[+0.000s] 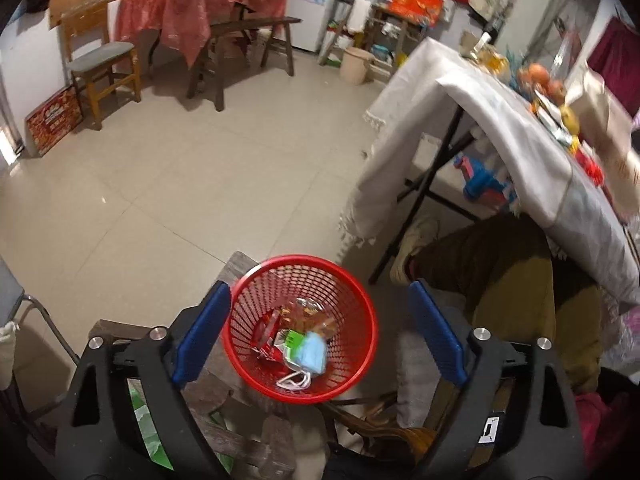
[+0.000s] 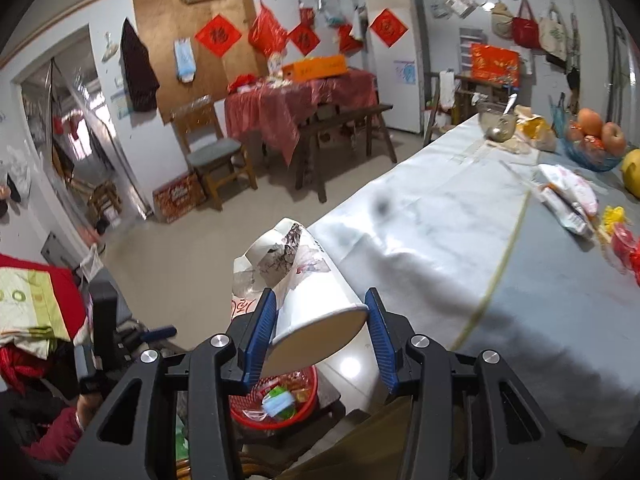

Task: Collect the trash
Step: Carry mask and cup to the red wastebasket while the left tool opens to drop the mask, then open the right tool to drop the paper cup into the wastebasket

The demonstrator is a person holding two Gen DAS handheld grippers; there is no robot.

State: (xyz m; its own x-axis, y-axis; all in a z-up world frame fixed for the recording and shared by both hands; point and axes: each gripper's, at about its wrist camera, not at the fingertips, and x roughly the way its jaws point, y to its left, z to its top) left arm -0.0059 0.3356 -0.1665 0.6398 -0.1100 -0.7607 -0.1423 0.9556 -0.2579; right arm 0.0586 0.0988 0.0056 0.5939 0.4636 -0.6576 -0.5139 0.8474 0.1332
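The left wrist view is taken from close above the red basket (image 1: pixel 300 328), angled steeply down past its own spread fingers. The right wrist view is set higher and angled less steeply, along the white-clothed table (image 2: pixel 460 216) on its right. Shared by both views are the basket, that table, the red-clothed table (image 1: pixel 200 4) and the wooden chair (image 1: pixel 100 56) at the far wall.

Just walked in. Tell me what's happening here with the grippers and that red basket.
A person is collecting trash with two handheld grippers. The left gripper hangs open and empty above the red basket, which already holds a blue face mask and wrappers. The right gripper is shut on a crumpled white paper cup, held beside the cloth-covered table, above the basket and not yet dropped.
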